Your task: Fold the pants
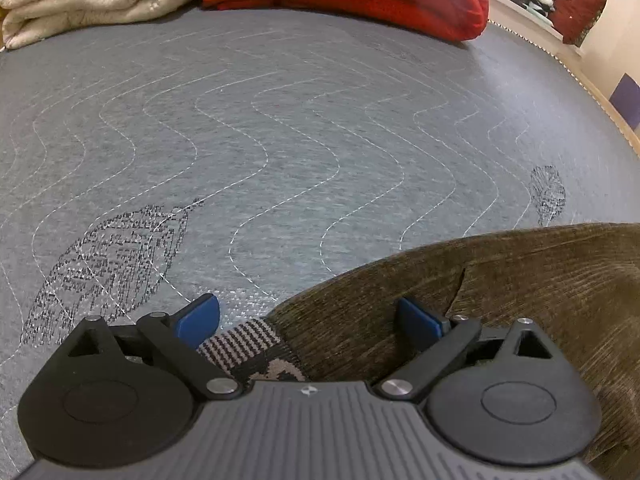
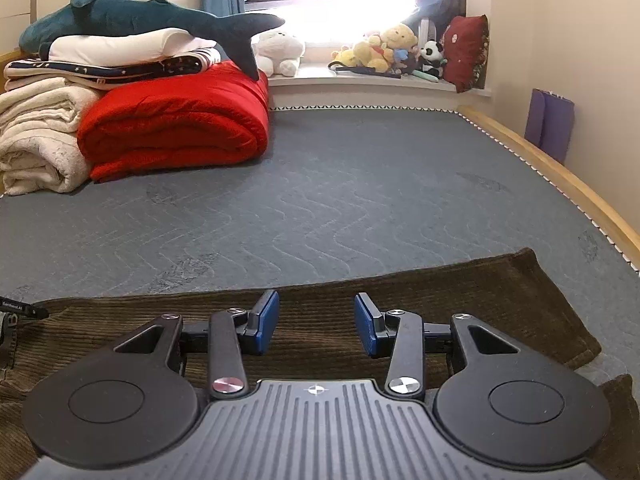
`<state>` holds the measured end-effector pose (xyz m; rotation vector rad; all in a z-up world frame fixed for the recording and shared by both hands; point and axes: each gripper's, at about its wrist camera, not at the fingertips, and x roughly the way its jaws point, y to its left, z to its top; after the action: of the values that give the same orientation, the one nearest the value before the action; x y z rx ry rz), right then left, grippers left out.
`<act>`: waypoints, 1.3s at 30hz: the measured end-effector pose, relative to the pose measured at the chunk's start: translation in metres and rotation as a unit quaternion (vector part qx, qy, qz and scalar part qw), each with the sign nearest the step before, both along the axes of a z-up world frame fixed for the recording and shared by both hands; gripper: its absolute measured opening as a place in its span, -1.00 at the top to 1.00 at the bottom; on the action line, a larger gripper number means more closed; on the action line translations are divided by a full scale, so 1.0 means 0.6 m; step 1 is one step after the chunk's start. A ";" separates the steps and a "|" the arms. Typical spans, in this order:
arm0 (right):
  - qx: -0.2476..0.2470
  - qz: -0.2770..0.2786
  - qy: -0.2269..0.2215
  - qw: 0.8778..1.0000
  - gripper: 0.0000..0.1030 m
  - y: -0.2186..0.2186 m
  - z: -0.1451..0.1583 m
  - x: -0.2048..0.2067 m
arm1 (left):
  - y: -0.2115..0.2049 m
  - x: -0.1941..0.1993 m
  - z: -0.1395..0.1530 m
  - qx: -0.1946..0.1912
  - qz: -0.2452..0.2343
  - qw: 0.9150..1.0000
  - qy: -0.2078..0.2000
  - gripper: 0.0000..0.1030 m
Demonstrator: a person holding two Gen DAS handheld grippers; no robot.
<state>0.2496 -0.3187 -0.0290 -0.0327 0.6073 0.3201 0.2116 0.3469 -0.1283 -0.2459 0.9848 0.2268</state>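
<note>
One striped waistband (image 1: pixel 244 342), left view only.

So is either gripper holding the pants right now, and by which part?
Neither. The left gripper and right gripper both stand open above the brown pants, pads clear of the fabric.

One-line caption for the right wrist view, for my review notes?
Right gripper, open, above brown corduroy pants spread on a grey mattress, red quilt folded beyond.

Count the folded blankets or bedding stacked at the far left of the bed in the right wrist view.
4 visible: cream blanket at the left edge, red quilt beside it, navy starred one on top, white one above that. More may be hidden behind.
</note>
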 end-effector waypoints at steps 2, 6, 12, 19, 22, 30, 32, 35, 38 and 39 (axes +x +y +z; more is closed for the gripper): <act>0.004 -0.004 0.003 1.000 0.15 -0.002 0.000 0.002 | -0.001 -0.001 0.002 0.001 -0.003 1.000 -0.001 -0.88; 0.007 -0.005 0.007 1.000 0.15 -0.002 -0.002 0.002 | -0.014 -0.002 0.012 0.008 -0.019 1.000 -0.008 -0.61; -0.004 0.002 0.007 1.000 0.15 -0.005 0.000 0.000 | -0.038 0.001 0.024 0.041 -0.044 0.998 -0.007 -0.11; -0.011 -0.011 0.010 1.000 0.15 -0.023 -0.006 -0.007 | -0.060 -0.006 0.046 0.060 -0.068 0.996 -0.018 0.48; -0.016 -0.016 0.015 1.000 0.15 -0.031 -0.009 -0.010 | -0.076 -0.010 0.064 0.072 -0.074 0.994 -0.025 0.63; -0.033 -0.023 0.015 0.999 0.19 -0.053 -0.015 -0.031 | -0.138 -0.059 0.119 0.097 -0.120 0.987 -0.044 0.76; -0.032 -0.025 0.013 0.999 0.35 -0.063 -0.014 -0.039 | -0.154 -0.076 0.133 0.098 -0.133 0.985 -0.047 0.78; -0.030 -0.031 0.006 0.999 0.65 -0.078 -0.010 -0.049 | -0.183 -0.114 0.159 0.107 -0.160 0.980 -0.050 0.80; -0.021 -0.037 0.004 0.999 0.78 -0.096 -0.007 -0.060 | -0.214 -0.169 0.188 0.114 -0.200 0.972 -0.052 0.84; -0.016 -0.039 0.005 0.999 0.78 -0.102 -0.005 -0.064 | -0.222 -0.192 0.200 0.112 -0.209 0.970 -0.054 0.84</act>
<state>0.2111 -0.3799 -0.0322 -0.0382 0.6213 0.2343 0.0963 0.2139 -0.0084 0.1565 0.8725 -0.0607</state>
